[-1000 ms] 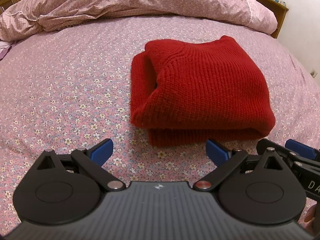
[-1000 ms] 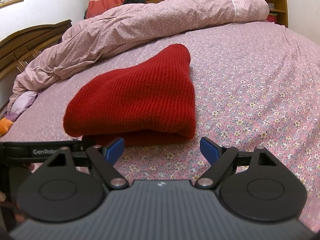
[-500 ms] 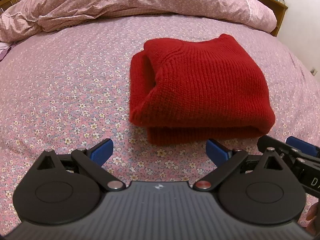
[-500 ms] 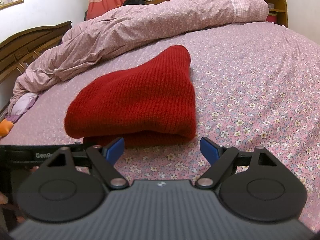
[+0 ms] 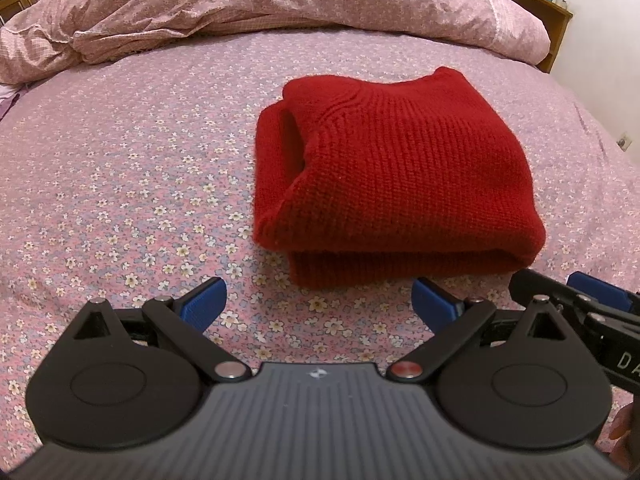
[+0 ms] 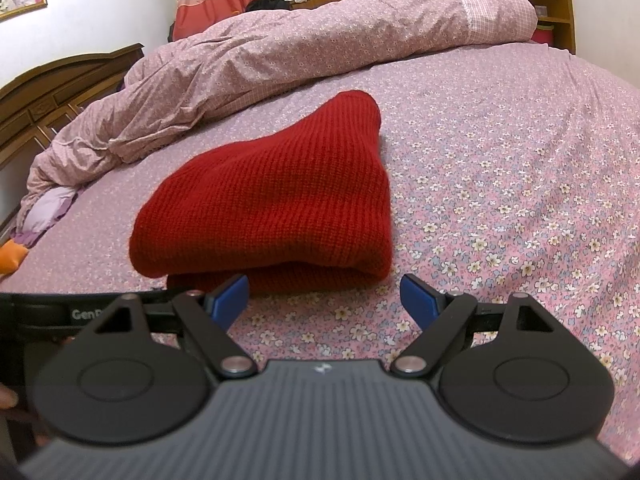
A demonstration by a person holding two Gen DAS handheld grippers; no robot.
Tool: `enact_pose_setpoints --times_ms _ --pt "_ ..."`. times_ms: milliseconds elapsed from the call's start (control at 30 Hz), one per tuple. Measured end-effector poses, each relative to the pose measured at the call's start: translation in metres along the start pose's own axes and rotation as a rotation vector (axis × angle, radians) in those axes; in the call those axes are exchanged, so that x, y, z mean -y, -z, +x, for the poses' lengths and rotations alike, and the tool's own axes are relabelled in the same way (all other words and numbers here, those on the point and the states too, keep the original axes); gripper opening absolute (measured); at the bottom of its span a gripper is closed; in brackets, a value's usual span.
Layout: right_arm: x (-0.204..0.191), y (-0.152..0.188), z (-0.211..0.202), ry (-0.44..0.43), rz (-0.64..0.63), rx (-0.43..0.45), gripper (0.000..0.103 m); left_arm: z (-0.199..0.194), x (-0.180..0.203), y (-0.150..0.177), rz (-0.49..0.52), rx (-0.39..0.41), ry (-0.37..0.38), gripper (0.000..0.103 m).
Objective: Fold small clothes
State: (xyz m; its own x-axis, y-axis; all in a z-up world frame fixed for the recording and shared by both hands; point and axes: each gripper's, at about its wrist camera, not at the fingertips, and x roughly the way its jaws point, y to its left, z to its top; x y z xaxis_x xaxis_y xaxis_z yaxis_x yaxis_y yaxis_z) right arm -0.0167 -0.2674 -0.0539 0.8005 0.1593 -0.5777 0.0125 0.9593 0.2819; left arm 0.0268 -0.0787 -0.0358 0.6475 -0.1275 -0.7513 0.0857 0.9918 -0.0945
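Observation:
A red knitted sweater (image 5: 396, 176) lies folded into a thick rectangle on the pink flowered bedsheet (image 5: 120, 168). In the left wrist view my left gripper (image 5: 320, 306) stands open just short of the sweater's near edge, nothing between its blue pads. The right gripper's blue fingers (image 5: 600, 286) reach in at the far right of that view. In the right wrist view the same sweater (image 6: 276, 204) lies ahead, and my right gripper (image 6: 324, 298) is open in front of its near fold, touching nothing. The left gripper's black body (image 6: 48, 312) crosses at the left.
A crumpled pink duvet (image 5: 280, 4) is heaped along the far side of the bed. A dark wooden headboard (image 6: 60, 84) stands at the left, a wooden shelf (image 6: 556, 4) at the back right. Purple cloth (image 6: 48, 212) and an orange item (image 6: 10, 260) lie at the left edge.

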Motion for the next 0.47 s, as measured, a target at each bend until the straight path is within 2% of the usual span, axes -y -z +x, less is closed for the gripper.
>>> enact_pose_setpoints --times_ms 467 --pt "0.0003 -0.0005 -0.0004 -0.001 0.002 0.002 0.084 -0.0002 0.0005 -0.0017 0.005 -0.006 0.012 0.1"
